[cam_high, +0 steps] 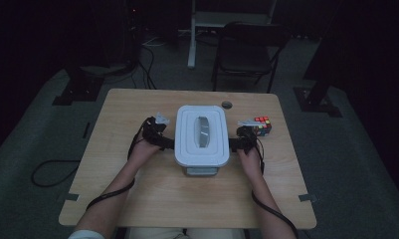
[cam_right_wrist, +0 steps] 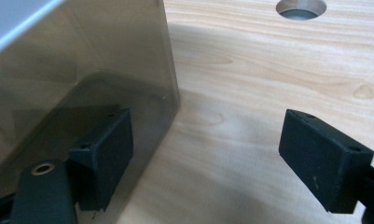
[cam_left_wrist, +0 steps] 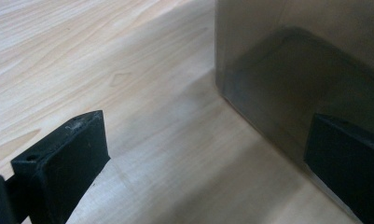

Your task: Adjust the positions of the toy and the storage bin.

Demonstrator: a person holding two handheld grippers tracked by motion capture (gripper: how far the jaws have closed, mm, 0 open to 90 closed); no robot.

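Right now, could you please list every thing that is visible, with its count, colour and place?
box: one, clear grey walls with a white lid, middle of the table
puzzle cube: one, many colours, right of the box, behind the right gripper
table: one, light wood, with a round hole near the far edge
chair: one, dark, on the floor behind the table
left gripper: one, black, open, at the box's left side
right gripper: one, black, open, at the box's right side
hands: two, one on each gripper
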